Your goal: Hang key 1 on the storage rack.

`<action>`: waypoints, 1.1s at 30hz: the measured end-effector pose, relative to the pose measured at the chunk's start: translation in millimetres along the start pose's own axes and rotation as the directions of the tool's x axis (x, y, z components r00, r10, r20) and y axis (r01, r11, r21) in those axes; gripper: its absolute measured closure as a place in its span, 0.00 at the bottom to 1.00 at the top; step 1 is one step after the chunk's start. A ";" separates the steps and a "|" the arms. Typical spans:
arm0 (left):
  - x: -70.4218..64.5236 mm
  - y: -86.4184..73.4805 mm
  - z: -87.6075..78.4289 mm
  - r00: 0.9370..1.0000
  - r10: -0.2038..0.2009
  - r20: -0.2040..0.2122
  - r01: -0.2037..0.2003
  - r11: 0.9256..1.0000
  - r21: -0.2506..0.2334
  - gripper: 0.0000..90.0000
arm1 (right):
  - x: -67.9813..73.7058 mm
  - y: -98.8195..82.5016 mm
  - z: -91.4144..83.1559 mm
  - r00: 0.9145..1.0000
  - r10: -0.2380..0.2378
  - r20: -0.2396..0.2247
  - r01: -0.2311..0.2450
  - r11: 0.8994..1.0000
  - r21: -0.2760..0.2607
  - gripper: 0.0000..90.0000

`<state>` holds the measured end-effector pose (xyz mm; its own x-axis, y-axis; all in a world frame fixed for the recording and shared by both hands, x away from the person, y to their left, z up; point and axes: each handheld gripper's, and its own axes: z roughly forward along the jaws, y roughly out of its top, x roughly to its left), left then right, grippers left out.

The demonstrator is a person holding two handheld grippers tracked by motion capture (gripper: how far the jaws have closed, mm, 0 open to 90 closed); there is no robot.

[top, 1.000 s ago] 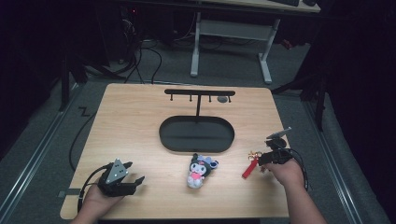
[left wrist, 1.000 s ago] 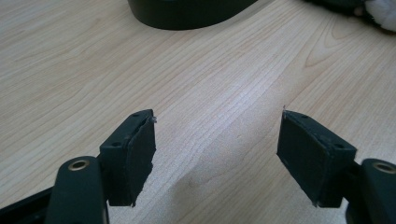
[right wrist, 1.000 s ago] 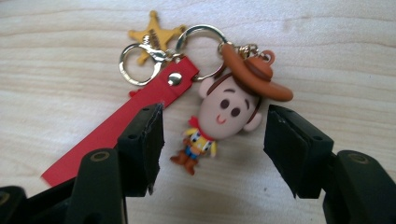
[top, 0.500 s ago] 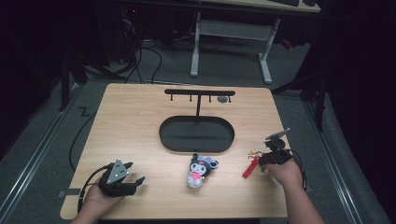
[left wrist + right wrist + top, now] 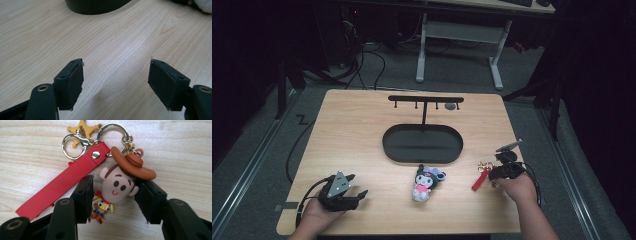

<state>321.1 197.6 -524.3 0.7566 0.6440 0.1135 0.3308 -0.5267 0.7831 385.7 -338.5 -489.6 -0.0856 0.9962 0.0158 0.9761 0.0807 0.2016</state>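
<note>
Gripping a glossy cowboy figurine (image 5: 119, 185), right tool (image 5: 113, 195).

Pale matt wood-grain table (image 5: 175, 150); glossy rubbery cowboy charm (image 5: 117, 186); shiny metal rings (image 5: 113, 131); smooth red strap (image 5: 62, 183).

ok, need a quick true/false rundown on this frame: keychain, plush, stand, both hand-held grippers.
1. The right hand-held gripper has the cowboy figure of the keychain between its jaws. True; the jaws have just been closing, both pads at the figure's head.
2. The left hand-held gripper holds the plush toy. False: its jaws stand open over bare table, nothing between them.
3. The keychain's red strap lies flat on the table. True.
4. The keychain already hangs on the black stand. False: it lies on the table by the right hand.
5. The plush toy sits inside the stand's oval tray. False: it lies on the table, in front of the tray.
</note>
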 end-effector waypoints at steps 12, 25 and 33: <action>-0.5 0.3 0.0 1.000 0.004 0.005 -0.004 1.000 0.002 0.32 | 3.8 1.2 -0.1 0.999 -0.034 0.033 0.034 0.999 0.010 0.62; -0.8 -0.9 2.2 1.000 0.002 0.008 -0.002 1.000 0.016 0.32 | 9.6 2.9 -19.9 0.995 -0.094 0.017 0.094 0.995 -0.010 0.65; -1.0 -1.0 1.9 1.000 0.005 0.010 -0.005 1.000 0.017 0.32 | 24.6 -0.9 -36.8 0.984 -0.176 -0.017 0.176 0.984 -0.019 0.65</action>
<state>321.1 196.4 -526.4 0.7641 0.6354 0.1114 0.3362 -0.5396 0.7719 375.4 -315.2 -453.4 -0.2595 0.9657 -0.0032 0.9419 0.2538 0.2201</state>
